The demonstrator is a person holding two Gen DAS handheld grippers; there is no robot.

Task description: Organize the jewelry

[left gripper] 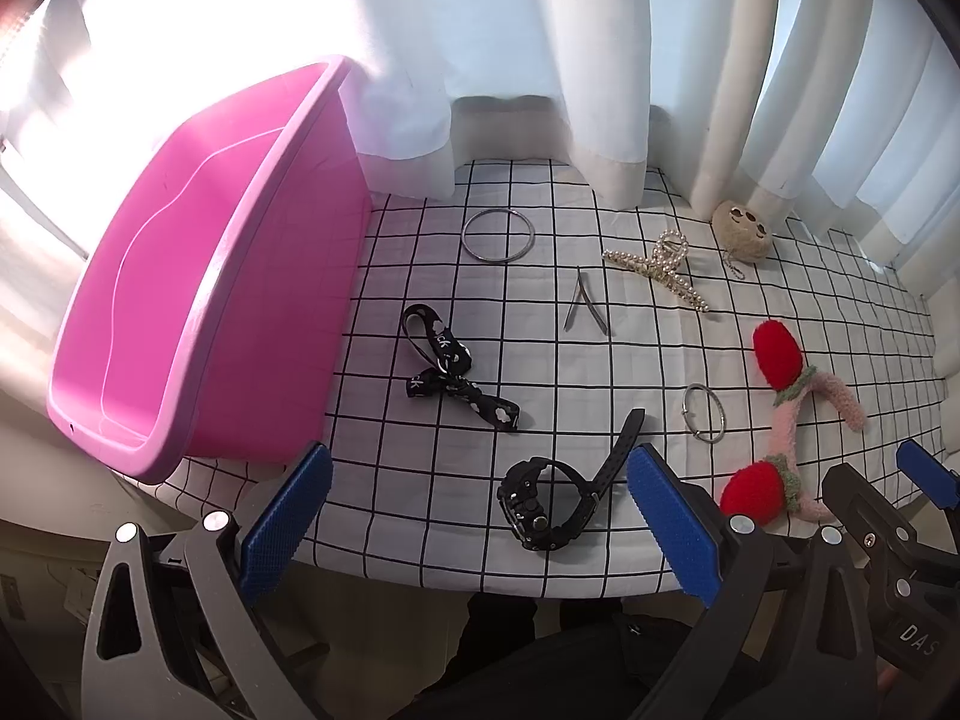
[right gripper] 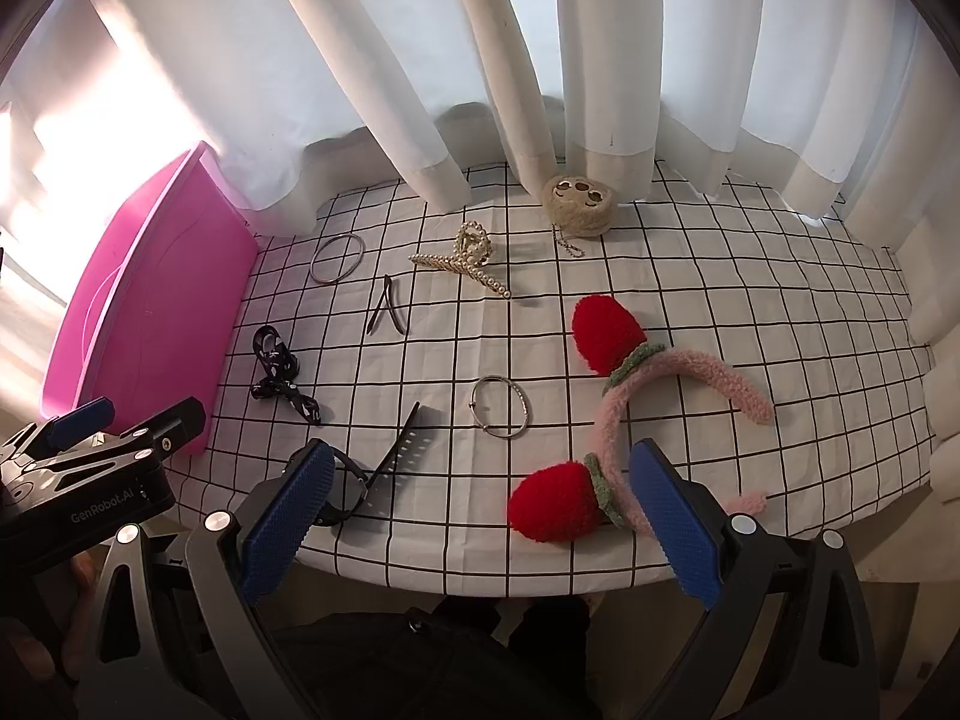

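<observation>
A pink bin point(left gripper: 198, 312) stands at the table's left. On the checked cloth lie a black watch point(left gripper: 543, 504), a black printed ribbon point(left gripper: 447, 372), a large metal bangle point(left gripper: 498, 236), a small silver bangle point(left gripper: 704, 412), a metal hair clip point(left gripper: 585, 303), a pearl claw clip point(left gripper: 657, 267), a beige plush charm point(left gripper: 742, 229) and a pink strawberry headband point(right gripper: 624, 414). My left gripper point(left gripper: 480, 516) hangs open over the near edge, the watch between its fingers' line. My right gripper point(right gripper: 480, 516) is open too, near the headband's lower strawberry point(right gripper: 555, 507).
White curtains point(right gripper: 480, 90) hang along the far side of the table and touch the cloth. The table's near edge point(left gripper: 480, 585) curves just ahead of both grippers. A person's dark clothing shows below it. Bare cloth lies at the right point(right gripper: 780, 300).
</observation>
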